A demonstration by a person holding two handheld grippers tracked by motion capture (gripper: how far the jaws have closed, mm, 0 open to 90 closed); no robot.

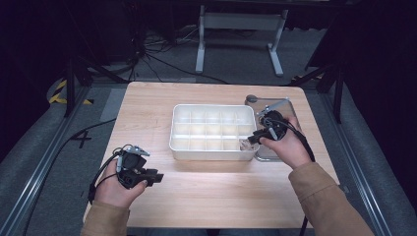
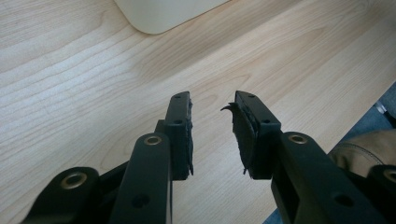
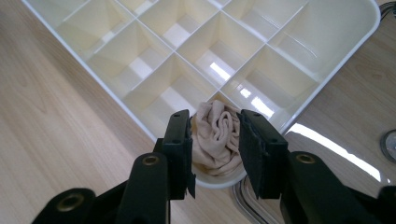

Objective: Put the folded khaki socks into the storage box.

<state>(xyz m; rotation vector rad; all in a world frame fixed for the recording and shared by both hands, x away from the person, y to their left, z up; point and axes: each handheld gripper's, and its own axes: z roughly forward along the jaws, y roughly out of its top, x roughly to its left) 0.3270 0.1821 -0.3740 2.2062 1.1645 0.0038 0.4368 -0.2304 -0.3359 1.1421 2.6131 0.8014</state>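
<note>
Right gripper over organiser's corner cell, jaws apart around beige cloth (not gripping); left gripper low, open, empty

Tan sleeves; black hand-held grippers, brass-ringed screw holes, worn pads, trailing black cables.

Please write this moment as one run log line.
right hand-held gripper: open, above rolled beige cloth in corner cell of white divided tray | left hand-held gripper: open, empty, above wooden table

Table is lit brightly from above; surroundings are left dark. Glare is seen on the tray dividers. Near jaws are slightly blurred.
</note>
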